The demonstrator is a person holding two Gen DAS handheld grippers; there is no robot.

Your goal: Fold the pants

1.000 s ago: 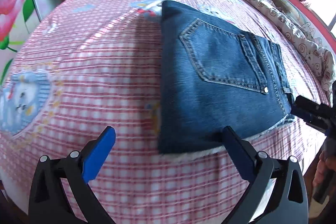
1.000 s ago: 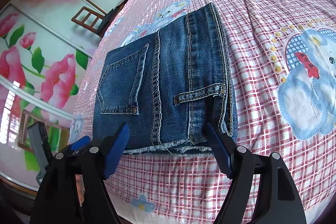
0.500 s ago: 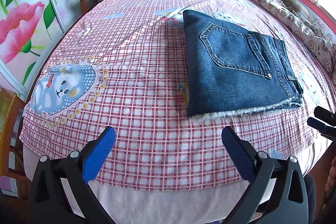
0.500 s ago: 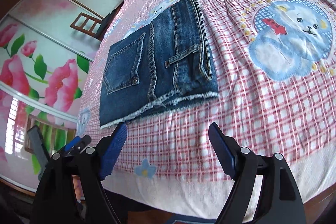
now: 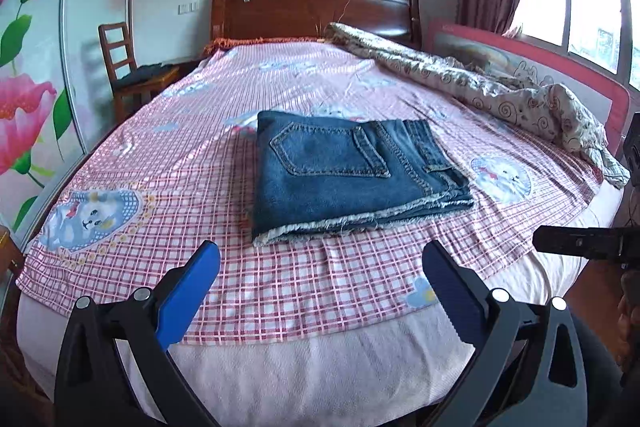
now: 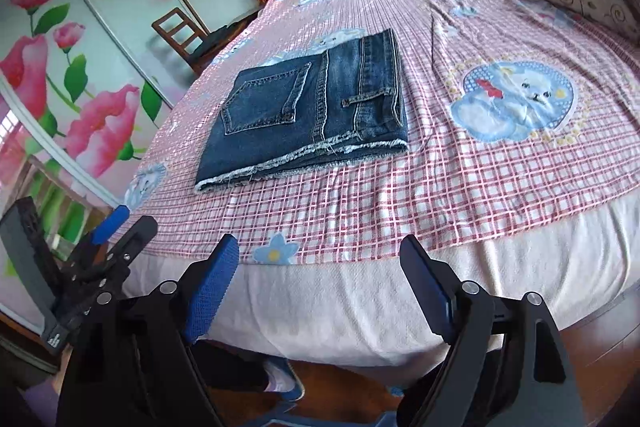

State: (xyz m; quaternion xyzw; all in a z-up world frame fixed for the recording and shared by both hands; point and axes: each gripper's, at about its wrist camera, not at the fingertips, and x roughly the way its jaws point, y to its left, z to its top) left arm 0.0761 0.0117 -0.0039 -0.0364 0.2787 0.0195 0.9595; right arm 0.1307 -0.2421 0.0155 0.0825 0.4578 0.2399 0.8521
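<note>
Fingers of both the left gripper and right gripper spread apart, empty, near folded pants on the bed.

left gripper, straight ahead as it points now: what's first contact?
Likely the checked sheet near the bed's foot edge, then the frayed edge of the folded jeans. The left gripper is open, touching nothing. Depth is unclear, so height could change that.

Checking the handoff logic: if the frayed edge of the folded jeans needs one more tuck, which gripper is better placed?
Marginally left. The left gripper faces the frayed hem of the jeans nearly head-on; the right gripper sits back over the bed edge. Both are open, empty, clear of the denim.
</note>
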